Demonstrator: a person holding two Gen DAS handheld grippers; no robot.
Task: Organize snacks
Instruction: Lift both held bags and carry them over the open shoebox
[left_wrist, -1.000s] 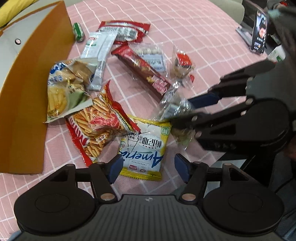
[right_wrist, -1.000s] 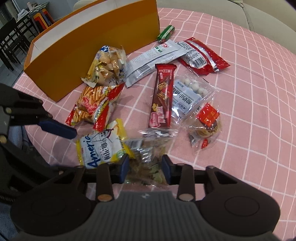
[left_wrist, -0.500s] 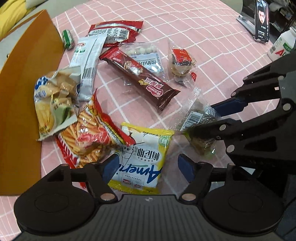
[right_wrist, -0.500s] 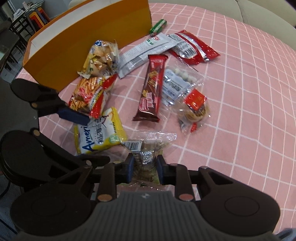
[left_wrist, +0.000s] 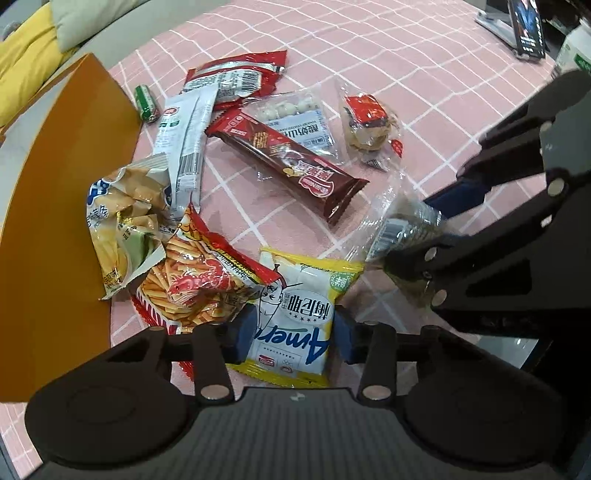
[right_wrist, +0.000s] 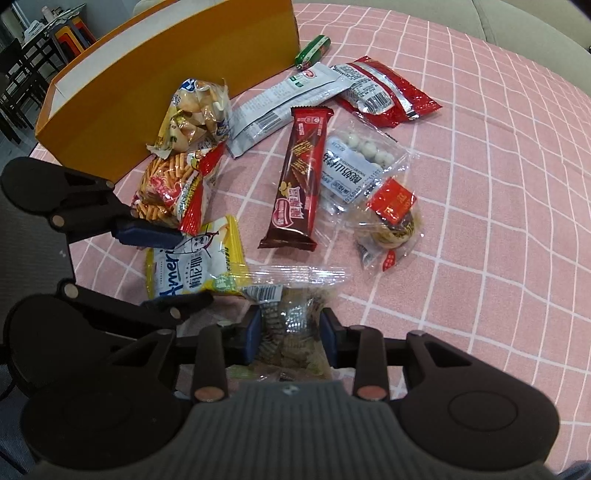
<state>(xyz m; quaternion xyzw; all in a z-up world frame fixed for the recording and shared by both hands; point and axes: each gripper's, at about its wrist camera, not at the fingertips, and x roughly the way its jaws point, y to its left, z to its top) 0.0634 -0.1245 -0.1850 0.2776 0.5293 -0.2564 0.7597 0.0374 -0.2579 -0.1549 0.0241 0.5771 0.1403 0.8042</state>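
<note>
While I look thru the left wrist cam, my left gripper (left_wrist: 293, 334) sits over the near end of the yellow snack bag (left_wrist: 297, 314), blue pads at both its side edges. Jaws have just been closing w/ the bag between them; pads look right at the edges, and I read it as gripped. Bag lies flat on the pink checked cloth (left_wrist: 424, 85). Just left of it the red shrimp-stick bag (left_wrist: 195, 280) overlaps its corner; further left a pale chip bag (left_wrist: 125, 218) lies by the orange box (left_wrist: 62, 206). Beyond: brown wafer bar (left_wrist: 288, 162), white stick pack (left_wrist: 184, 136), red foil pack (left_wrist: 236, 75), small green roll (left_wrist: 146, 103), clear bag of white balls (left_wrist: 295, 118), clear pastry pack w/ red label (left_wrist: 369, 127). At right, my right gripper (left_wrist: 424, 236) pinches a clear crinkly bag (left_wrist: 399, 218).

Right wrist cam: right gripper (right_wrist: 290, 334) is clamped on the clear crinkly bag (right_wrist: 291, 321), blue pads pressing both sides, bag's top seal fanned out ahead. Jaws eased a touch wider just now, bag between them. Left gripper (right_wrist: 173, 266) comes in from the left, one finger across the top of the yellow snack bag (right_wrist: 195, 266), the other below it. Orange box (right_wrist: 166, 74) stands at the far left, other snacks spread betw. it and the open cloth (right_wrist: 498, 166).
</note>
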